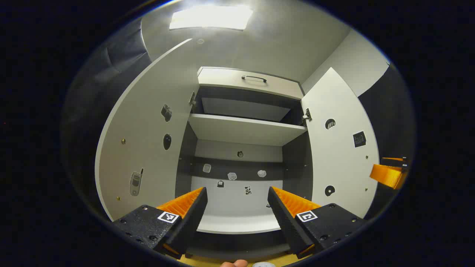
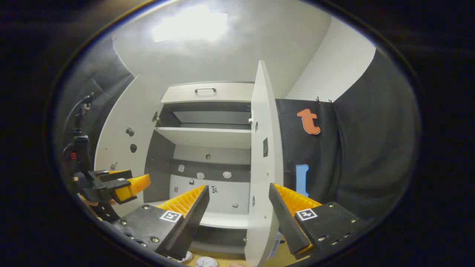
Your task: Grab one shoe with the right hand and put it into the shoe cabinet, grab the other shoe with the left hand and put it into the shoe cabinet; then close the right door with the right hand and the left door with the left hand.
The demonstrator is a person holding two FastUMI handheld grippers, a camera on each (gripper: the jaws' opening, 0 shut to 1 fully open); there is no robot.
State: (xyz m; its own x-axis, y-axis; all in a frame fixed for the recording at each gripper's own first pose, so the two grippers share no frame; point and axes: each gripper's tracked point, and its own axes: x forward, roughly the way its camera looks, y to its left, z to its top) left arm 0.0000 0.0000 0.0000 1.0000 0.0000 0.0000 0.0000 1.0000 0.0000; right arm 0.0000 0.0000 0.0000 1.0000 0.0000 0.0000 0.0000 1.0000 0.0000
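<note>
The white shoe cabinet [image 1: 245, 129] stands open in front of me, with its left door [image 1: 144, 148] and right door [image 1: 339, 155] swung wide. Its lower shelf [image 1: 237, 222] is bare where I can see it. My left gripper [image 1: 237, 191] is open, facing the lower compartment, with nothing between its fingers. My right gripper [image 2: 238, 187] is open too; the right door [image 2: 263, 167] stands edge-on ahead of it, apart from both fingers. Small white shoe parts [image 2: 206, 262] peek in at the bottom edge, on the wooden floor below the cabinet.
A closed drawer with a dark handle [image 1: 254, 78] tops the cabinet. Small stickers dot the doors and back panel. In the right gripper view the left gripper [image 2: 118, 185] hovers by the left door [image 2: 122, 141]. Black cloth wall [image 2: 352, 155] lies to the right of the cabinet.
</note>
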